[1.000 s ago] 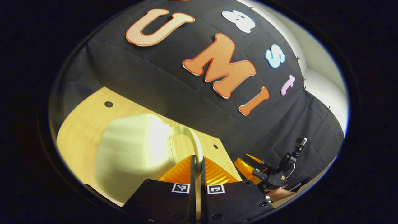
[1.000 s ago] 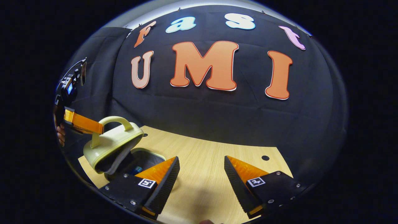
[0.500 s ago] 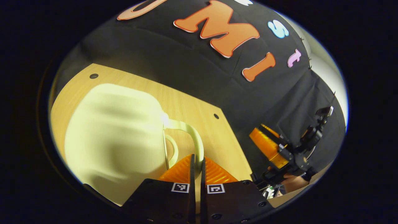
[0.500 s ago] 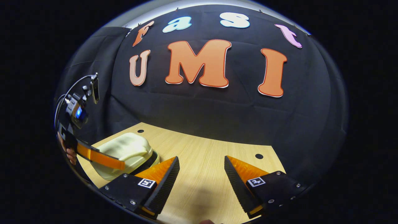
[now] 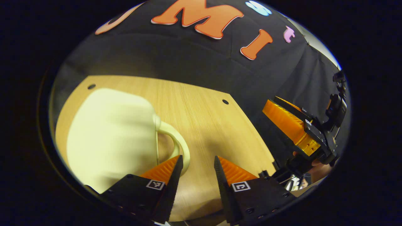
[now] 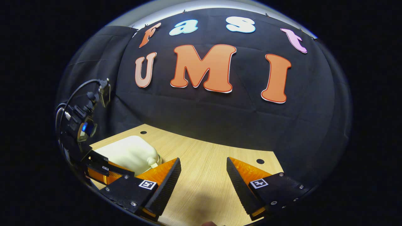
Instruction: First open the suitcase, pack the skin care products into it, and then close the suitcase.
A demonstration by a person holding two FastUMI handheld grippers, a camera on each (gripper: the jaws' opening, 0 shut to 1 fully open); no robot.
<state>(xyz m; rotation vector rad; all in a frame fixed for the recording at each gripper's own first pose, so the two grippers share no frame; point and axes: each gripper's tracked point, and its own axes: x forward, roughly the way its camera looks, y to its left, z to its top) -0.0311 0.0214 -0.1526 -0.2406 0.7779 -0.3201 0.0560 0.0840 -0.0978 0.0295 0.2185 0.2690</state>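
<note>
With pale yellow plastic suitcase lid down, looks nearly done. Left gripper fingers apart beside handle at 9 o'clock. Right gripper fingers apart, holding nothing.

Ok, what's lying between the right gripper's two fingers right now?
Nothing but bare wooden table. In the right gripper view the right gripper is open and no object sits in the gap. The pale suitcase lies off to one side.

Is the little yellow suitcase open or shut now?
Shut. The suitcase lies flat on the table, lid down, with no gap showing.
</note>
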